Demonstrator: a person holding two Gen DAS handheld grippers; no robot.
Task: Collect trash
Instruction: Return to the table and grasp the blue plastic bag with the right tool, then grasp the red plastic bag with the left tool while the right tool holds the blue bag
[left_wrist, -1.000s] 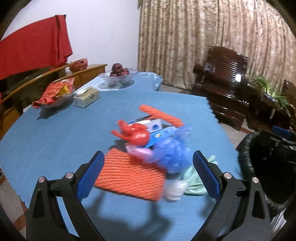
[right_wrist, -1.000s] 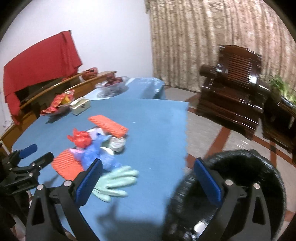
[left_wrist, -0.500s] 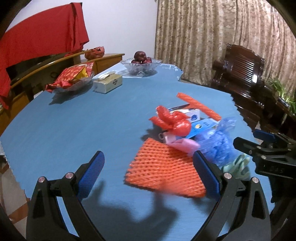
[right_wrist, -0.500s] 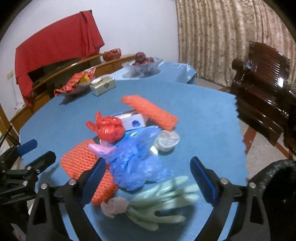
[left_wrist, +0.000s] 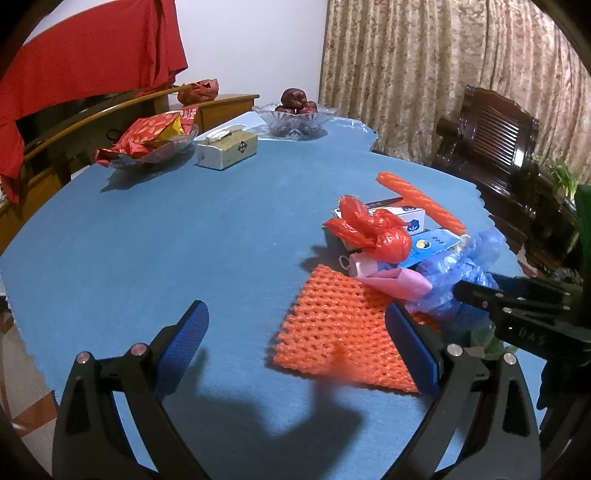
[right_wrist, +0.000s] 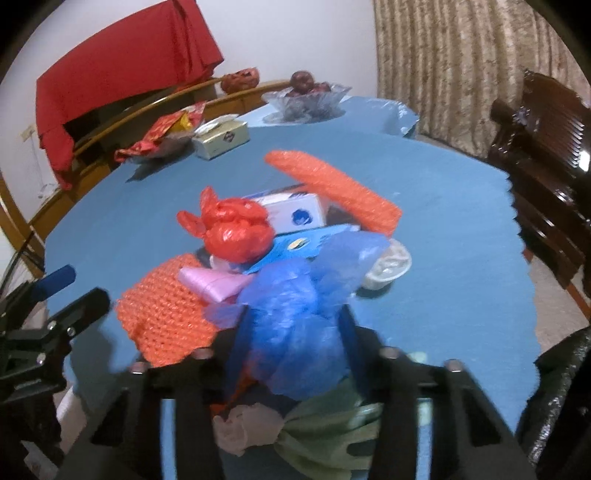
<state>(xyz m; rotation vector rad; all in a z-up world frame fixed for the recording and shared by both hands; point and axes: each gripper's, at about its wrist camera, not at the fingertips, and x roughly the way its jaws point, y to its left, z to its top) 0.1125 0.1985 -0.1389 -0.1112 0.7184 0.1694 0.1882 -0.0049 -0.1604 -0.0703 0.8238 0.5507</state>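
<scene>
The right gripper is closing, its jaws squeezing a crumpled blue plastic bag on the blue tablecloth. The left gripper hangs wide open and empty, just left of a flat orange foam net.

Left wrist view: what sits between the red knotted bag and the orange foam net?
A white cup on its side and a pink wrapper, which overlaps the orange foam net's far edge, just below the red knotted bag.

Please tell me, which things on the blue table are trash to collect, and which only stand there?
Trash: crumpled blue plastic bag, knotted red plastic bag, flat orange foam net, pale green glove.
Only standing: glass fruit bowl, beige tissue box.
</scene>
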